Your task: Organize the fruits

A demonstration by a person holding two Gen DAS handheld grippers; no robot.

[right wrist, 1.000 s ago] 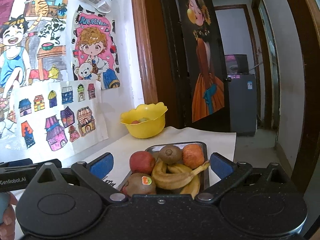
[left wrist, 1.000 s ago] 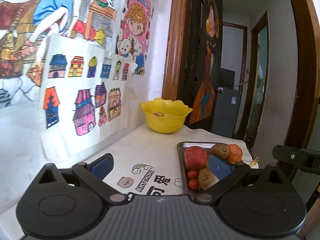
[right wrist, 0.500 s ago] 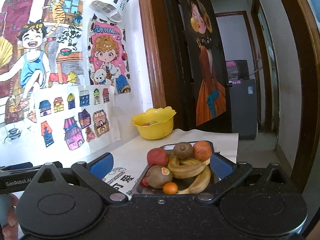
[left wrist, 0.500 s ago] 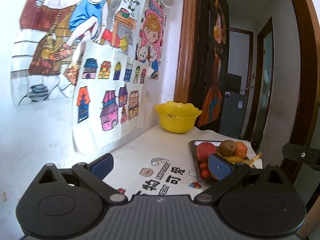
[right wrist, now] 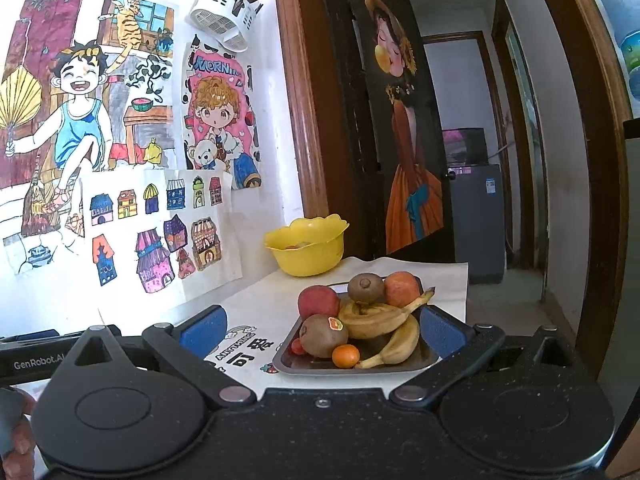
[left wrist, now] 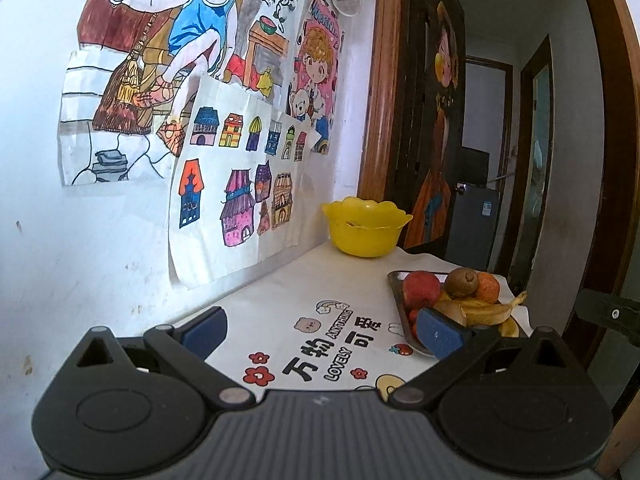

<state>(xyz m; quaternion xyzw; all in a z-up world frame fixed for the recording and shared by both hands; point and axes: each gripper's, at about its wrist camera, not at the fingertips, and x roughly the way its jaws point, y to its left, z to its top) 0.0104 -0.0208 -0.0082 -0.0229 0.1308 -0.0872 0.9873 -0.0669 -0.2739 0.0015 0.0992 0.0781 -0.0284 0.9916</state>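
Hovering short of the tray [right wrist: 400, 366], right gripper [right wrist: 322, 330] wide open, empty; best to descend squarely over the near kiwi [right wrist: 320, 336].

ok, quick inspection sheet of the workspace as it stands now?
Surface: table under a white printed cloth.
Job's things: dark tray piled with red apple, two kiwis, orange, bananas, small orange fruit; yellow bowl behind it, some fruit inside.
Clutter: nothing seen.
Grippers: left tongs and right tongs open, holding nothing.
Cables: nothing seen.
Surroundings: drawings on the wall, white utensil holder, wooden doorway.
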